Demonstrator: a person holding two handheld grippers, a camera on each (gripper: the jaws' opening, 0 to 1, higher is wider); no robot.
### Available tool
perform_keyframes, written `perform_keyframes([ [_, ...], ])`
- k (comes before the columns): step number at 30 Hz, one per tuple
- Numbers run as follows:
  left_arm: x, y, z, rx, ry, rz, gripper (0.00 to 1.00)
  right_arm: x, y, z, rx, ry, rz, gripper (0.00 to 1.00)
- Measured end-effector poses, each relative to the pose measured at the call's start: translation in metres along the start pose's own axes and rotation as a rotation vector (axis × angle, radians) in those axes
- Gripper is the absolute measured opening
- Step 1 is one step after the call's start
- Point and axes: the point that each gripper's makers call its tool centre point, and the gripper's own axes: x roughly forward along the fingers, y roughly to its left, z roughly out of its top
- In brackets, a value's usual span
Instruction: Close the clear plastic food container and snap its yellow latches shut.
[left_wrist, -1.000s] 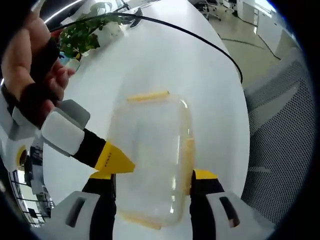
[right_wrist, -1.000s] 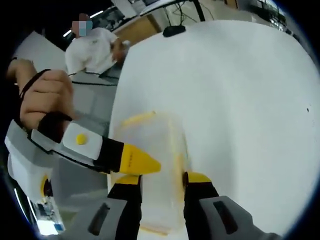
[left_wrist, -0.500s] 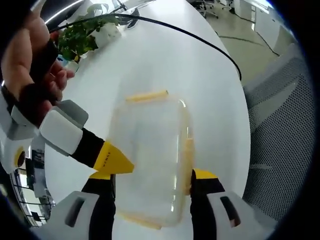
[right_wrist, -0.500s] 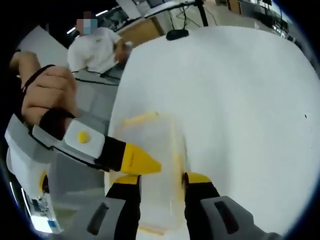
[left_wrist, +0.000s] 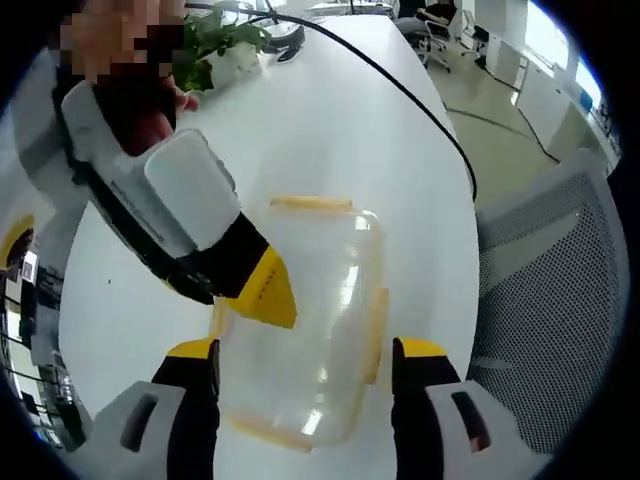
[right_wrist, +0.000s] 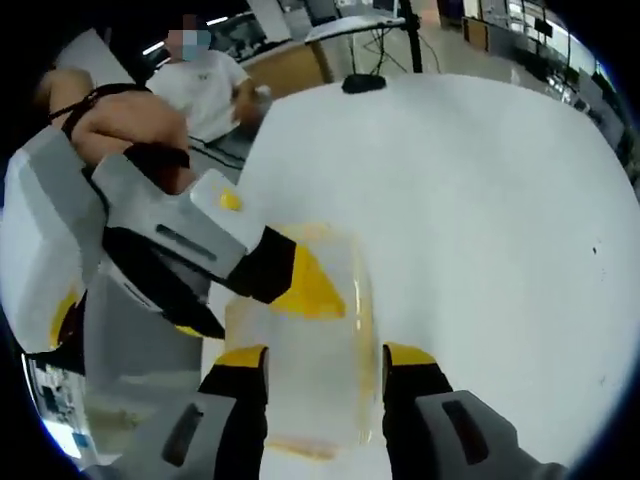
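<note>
You had the lid on the clear rectangular plastic food container (left_wrist: 305, 320), low centre; its yellow latches (left_wrist: 377, 320) looked unsnapped. The left gripper (left_wrist: 310, 362) and right gripper (right_wrist: 325, 362) both gaped empty.

It looked like an open-plan office. The work went on at a long white table (left_wrist: 330, 130) with a black cable (left_wrist: 400, 85) trailing across it and a potted plant (left_wrist: 215, 40) at its far end. A grey mesh office chair (left_wrist: 545, 310) stood beside the table, and more desks and chairs (left_wrist: 440, 20) showed beyond it. In the right gripper view a person in a white shirt (right_wrist: 205, 85) sat at a wooden desk (right_wrist: 290, 65)
</note>
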Motion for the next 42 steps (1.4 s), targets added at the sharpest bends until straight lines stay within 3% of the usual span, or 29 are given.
perform_keyframes([
  [11, -0.003, 0.002, -0.018, -0.014, 0.029, -0.078, 0.8, -0.008, 0.007, -0.015, 0.007, 0.006, -0.043, 0.53],
  [27, -0.006, -0.002, -0.018, -0.047, 0.03, -0.15, 0.92, -0.004, 0.016, -0.018, -0.019, 0.02, -0.059, 0.68],
  [42, -0.007, 0.004, -0.023, -0.06, 0.058, -0.207, 0.97, 0.0, 0.027, -0.032, -0.056, 0.058, -0.081, 0.82],
])
